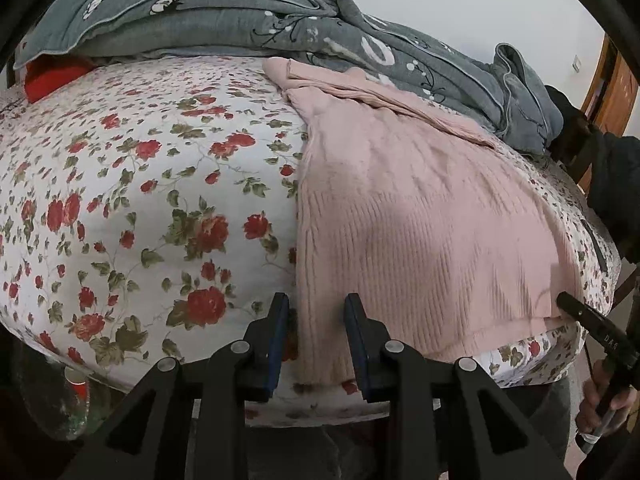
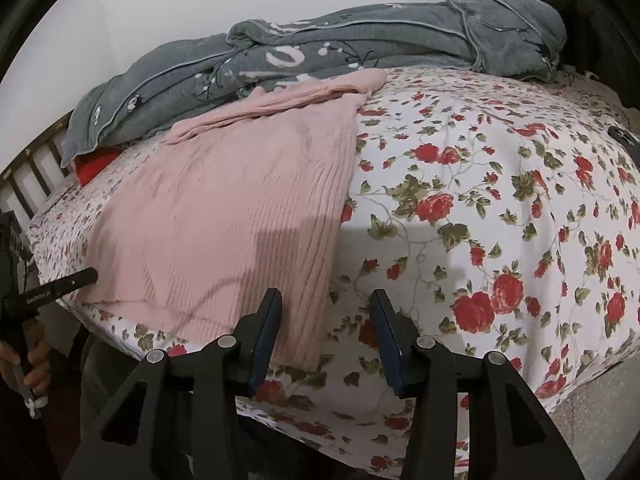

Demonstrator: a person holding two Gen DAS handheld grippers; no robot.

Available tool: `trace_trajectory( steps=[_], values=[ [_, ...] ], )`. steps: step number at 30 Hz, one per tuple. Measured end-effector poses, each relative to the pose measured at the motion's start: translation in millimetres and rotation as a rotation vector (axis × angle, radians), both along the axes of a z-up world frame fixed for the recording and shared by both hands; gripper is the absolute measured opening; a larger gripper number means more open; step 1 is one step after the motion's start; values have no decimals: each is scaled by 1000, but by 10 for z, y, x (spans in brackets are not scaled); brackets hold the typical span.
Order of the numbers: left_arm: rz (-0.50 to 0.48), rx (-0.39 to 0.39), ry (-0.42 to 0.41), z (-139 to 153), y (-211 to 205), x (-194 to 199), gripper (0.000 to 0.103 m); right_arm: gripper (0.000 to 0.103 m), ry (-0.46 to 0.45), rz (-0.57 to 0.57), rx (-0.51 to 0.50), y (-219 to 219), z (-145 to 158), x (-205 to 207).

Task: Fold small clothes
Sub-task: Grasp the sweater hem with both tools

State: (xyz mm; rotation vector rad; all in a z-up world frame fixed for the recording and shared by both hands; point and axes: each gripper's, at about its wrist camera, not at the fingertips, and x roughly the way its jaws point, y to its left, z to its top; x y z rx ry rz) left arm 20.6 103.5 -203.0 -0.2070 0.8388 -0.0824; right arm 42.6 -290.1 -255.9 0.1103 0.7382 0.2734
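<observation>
Lying flat, one pink sweater [image 1: 420, 232], one floral bed [image 1: 140, 200], two hand-held grippers

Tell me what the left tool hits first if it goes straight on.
Probably the pink sweater: its left edge lies right between the open left tool fingers, over the floral sheet. Depth is unclear.

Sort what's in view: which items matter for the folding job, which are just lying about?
Job:
pink knit garment, spread flat on the bed
left gripper, open at its near left corner
right gripper, open at its near right corner

Lying about:
grey quilt, heaped along the back
red item under the quilt
floral bedsheet
</observation>
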Motion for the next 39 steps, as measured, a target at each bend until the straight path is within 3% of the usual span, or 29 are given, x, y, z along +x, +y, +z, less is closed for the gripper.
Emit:
trace_trajectory(
  steps=[2, 5, 7, 8, 13, 16, 20, 25, 27, 33, 39],
  values=[
    [4, 16, -4, -4, -15, -3, 27, 28, 5, 6, 9, 22, -9, -11],
    [8, 34, 3, 5, -27, 4, 26, 14, 18, 9, -10, 66, -26, 18],
    [3, 20, 17, 9, -17, 21, 11, 13, 23, 7, -25, 94, -25, 23],
    [3, 4, 28, 8, -11, 30, 8, 13, 27, 2, -28, 106, -23, 25],
    [-2, -22, 50, 19, 36, 59, 8, 12, 47, -23, -27, 129, -15, 29],
    [-26, -126, 83, 70, 89, 96, 8, 13, 61, -38, -19, 135, -12, 41],
    [-39, -30, 57, 81, 81, 113, 9, 13, 81, -59, -16, 137, -1, 63],
    [-54, -92, 72, -27, 143, 81, 12, 13, 85, -57, -37, 156, 16, 75],
    [-61, -112, 64, -33, 133, 44, 20, 14, 91, -54, -38, 159, 20, 82],
    [-54, -32, 15, -51, -14, -34, 22, 14, 93, -10, -71, 156, 16, 122],
    [-26, -36, -17, -53, -19, -43, 22, 14, 59, -37, -84, 166, 20, 100]
  ],
)
